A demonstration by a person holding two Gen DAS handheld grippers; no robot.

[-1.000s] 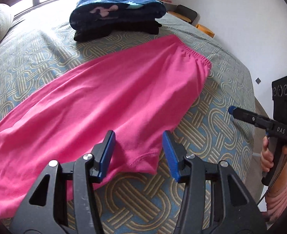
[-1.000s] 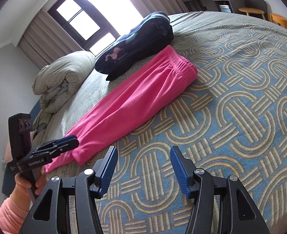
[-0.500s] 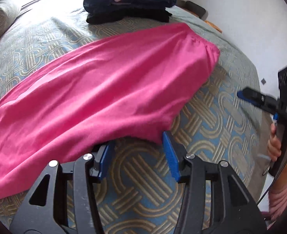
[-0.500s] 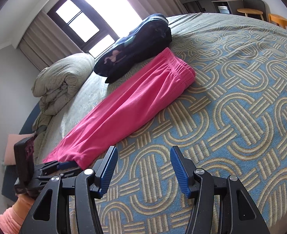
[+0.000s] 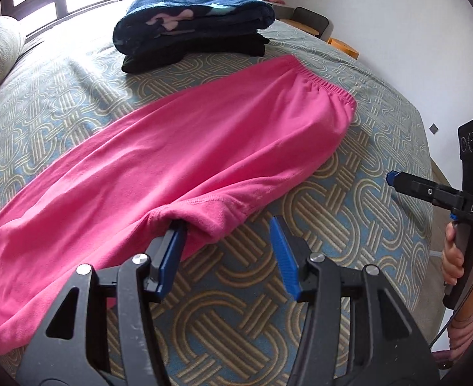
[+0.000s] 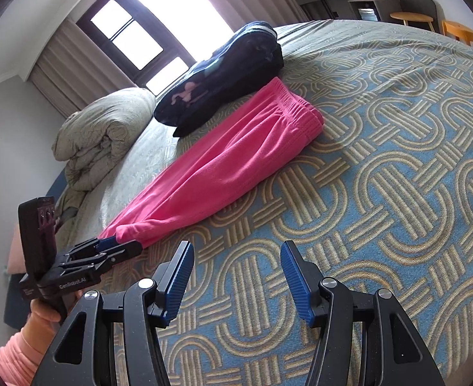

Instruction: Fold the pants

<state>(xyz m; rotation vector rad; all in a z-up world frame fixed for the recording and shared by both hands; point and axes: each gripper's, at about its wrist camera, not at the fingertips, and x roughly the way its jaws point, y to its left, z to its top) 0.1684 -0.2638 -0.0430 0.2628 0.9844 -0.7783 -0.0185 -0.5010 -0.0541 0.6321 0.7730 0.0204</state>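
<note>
Nearest, the left gripper [image 5: 227, 251] has its blue-padded jaws opening; one finger is tucked under the crotch point of the bright pink knit pants [image 5: 204, 148], the other stands clear on the bedspread, so the cloth lies loose between them, unpinched. This looks like a straightening nudge before the next fold. The right gripper [image 6: 235, 276] hangs empty, jaws wide, over the blue-and-tan knot-patterned bedspread [image 6: 381, 177], well apart from the pants, probably waiting. Beyond, the pants lie lengthwise, already halved leg on leg, waistband just beside a stack of folded dark clothes [image 5: 194, 22].

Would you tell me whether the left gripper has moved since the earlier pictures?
Yes: the left gripper has come in from beside the pink pants to their crotch corner on the bedspread.
</note>
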